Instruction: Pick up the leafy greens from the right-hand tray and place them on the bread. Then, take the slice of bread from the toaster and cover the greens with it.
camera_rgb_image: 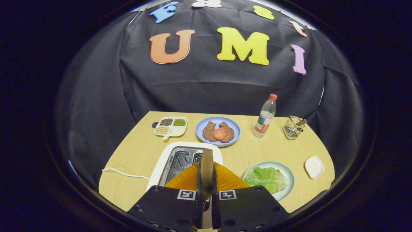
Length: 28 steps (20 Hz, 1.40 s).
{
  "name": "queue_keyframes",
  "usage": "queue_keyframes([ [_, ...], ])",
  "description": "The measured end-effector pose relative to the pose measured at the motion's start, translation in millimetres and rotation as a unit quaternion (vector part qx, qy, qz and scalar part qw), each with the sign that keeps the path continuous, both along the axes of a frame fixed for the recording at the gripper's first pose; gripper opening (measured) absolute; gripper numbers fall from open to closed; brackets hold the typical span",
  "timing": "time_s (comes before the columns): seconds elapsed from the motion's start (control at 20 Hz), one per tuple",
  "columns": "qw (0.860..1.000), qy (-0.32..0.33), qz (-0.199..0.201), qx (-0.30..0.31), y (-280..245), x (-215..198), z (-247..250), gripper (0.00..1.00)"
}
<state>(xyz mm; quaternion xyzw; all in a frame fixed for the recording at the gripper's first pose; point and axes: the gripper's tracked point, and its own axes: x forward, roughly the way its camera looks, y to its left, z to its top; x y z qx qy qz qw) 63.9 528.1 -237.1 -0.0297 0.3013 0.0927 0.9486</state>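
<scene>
Bread slice point(206, 169) stands edge-on between the fingers of the tool point(206, 188), which are pressed onto its two faces, just above the near end of the toaster point(178, 161). The leafy greens point(266, 178) lie in the right-hand tray point(288, 188), near and to the right of the fingers. On the far blue plate point(236, 129) sit two brown pieces with a red round on top, and no leaf shows there, so the greens step looks undone.

To do this step well, I would lift the slice straight up until it clears the slot. Then I would carry it level toward the blue plate, passing left of the bottle point(265, 116), and lay it flat rather than drop it on edge.

Hard to make out:
- An orange fan-shaped surface sits just behind the fingers, and I cannot say what it is.
- The lower edge of the slice is hidden by the tool, so I cannot tell whether it is free of the slot.
- Whether the brown pieces are bread is unclear.
- The near edge of the worktop point(251, 151) and the near rim of the toaster are covered by the tool.
</scene>
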Motion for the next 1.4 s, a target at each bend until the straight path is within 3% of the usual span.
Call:
queue_keyframes([
  [0.4,0.998,-0.044,0.011,0.046,-15.2,-10.8,79.8,0.11],
  [0.8,0.994,-0.083,-0.018,0.071,-109.5,-7.2,136.5,0.11],
  [1.1,0.996,-0.055,-0.035,0.058,-175.8,4.2,75.1,0.11],
  [1.4,0.995,0.001,0.002,0.098,-156.4,17.5,-2.1,0.11],
])
